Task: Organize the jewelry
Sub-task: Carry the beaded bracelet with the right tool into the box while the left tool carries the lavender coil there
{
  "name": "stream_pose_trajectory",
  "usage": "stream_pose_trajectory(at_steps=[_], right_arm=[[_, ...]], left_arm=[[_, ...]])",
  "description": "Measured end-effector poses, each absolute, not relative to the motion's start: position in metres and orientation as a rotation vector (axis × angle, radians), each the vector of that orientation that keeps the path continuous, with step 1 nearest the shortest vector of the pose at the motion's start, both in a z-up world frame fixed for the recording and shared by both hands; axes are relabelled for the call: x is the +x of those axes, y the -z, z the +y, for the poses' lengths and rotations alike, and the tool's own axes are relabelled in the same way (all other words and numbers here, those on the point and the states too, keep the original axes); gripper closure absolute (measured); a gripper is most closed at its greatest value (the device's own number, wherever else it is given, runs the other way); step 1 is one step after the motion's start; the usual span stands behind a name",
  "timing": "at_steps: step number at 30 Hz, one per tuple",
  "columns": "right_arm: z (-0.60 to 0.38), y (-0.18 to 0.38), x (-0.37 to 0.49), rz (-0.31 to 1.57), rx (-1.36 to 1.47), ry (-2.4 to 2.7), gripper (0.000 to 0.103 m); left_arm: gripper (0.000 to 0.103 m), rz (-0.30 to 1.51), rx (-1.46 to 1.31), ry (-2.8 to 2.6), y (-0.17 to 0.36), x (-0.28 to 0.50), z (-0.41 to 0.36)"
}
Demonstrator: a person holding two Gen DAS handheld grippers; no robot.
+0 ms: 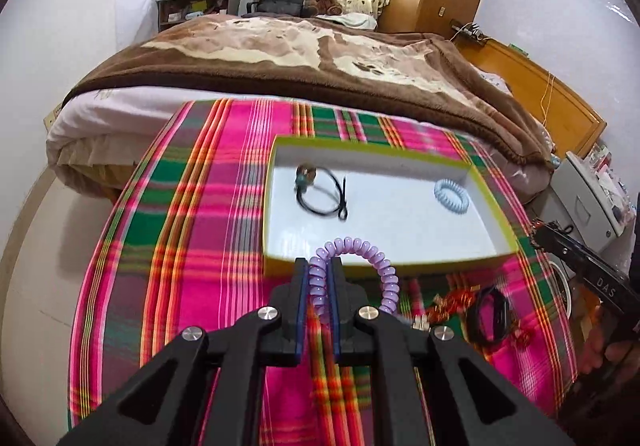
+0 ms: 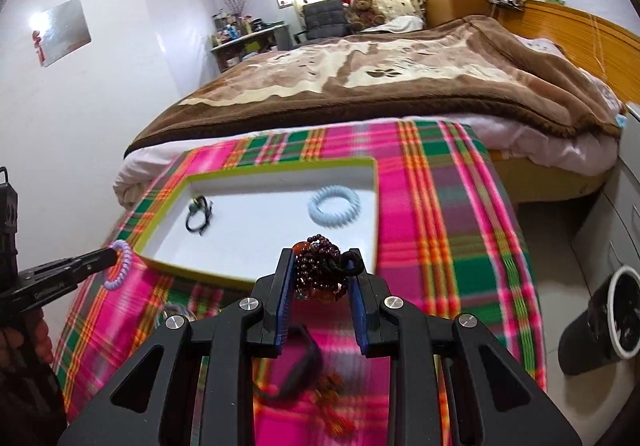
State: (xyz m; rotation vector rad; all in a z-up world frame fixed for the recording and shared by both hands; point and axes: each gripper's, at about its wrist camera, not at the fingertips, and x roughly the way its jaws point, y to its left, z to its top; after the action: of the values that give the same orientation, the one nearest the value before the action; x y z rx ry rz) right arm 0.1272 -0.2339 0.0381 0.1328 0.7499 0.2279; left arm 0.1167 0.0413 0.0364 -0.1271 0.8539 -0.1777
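My left gripper [image 1: 319, 266] is shut on a purple spiral bracelet [image 1: 384, 270] and holds it just before the near rim of the open white box [image 1: 384, 222] with yellow-green sides. It also shows in the right wrist view [image 2: 113, 255] with the bracelet [image 2: 120, 266]. My right gripper [image 2: 320, 258] is shut on a dark red bead bracelet [image 2: 318, 266] with a black cord, at the box's near rim [image 2: 200, 270]. Inside the box lie a black cord bracelet with a charm [image 1: 320, 194] and a pale blue spiral bracelet [image 1: 451, 196].
The box sits on a pink, green and orange plaid cloth [image 1: 192, 230]. A black band [image 1: 490, 316] and red-gold trinkets [image 1: 452, 302] lie on the cloth near the box. A bed with a brown blanket [image 1: 304, 62] stands behind. A black bin [image 2: 600, 322] stands on the floor at right.
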Motion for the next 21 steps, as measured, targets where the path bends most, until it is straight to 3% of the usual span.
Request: stream_pose_trajectory(at_steps=[21], right_arm=[[-0.153, 0.002, 0.247, 0.928, 0.085, -0.33, 0.077]], left_arm=[[0.093, 0.939, -0.133, 0.215, -0.004, 0.186, 0.035]])
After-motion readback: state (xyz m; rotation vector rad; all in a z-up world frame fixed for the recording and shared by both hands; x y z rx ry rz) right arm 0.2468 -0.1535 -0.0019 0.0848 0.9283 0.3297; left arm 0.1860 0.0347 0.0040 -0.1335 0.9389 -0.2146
